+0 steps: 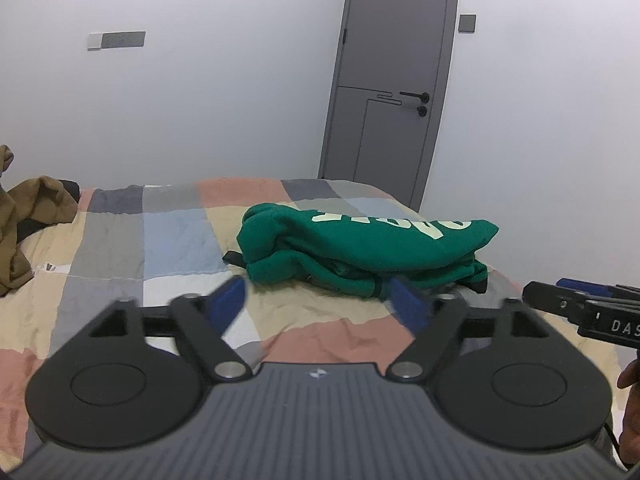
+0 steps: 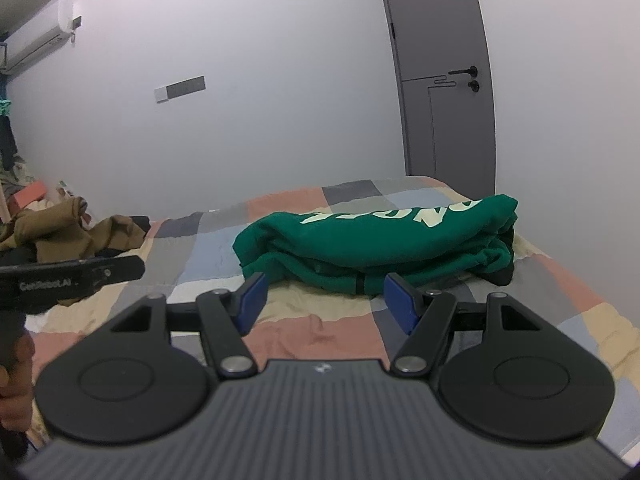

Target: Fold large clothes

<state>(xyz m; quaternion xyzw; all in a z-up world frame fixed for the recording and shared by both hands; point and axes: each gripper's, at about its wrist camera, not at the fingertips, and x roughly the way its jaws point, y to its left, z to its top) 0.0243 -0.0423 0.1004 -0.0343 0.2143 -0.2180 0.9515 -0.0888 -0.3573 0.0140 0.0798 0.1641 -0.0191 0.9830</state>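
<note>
Our folded green sweatshirt mid-frame on the checked quilt, grey door behind, our left gripper and right gripper both wide, empty.

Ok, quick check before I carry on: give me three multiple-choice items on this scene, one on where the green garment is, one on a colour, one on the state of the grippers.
1. Where does the green sweatshirt lie?
A. On the checked bedspread, ahead of both grippers
B. On the floor by the door
C. Draped over the brown clothes

2. What colour is the lettering on it?
A. Black
B. Pale cream
C. Red

3. How do the left gripper and the right gripper stand?
A. Both shut on the sweatshirt
B. Left shut on it, right open
C. Both open, holding nothing

Answers:
1 A: the folded bundle rests on the bedspread in both wrist views; the brown clothes lie apart at the far left, and the grey door is beyond the bed.
2 B: pale letters run across its top fold.
3 C: the blue pads stand apart with only bedspread between them.
</note>
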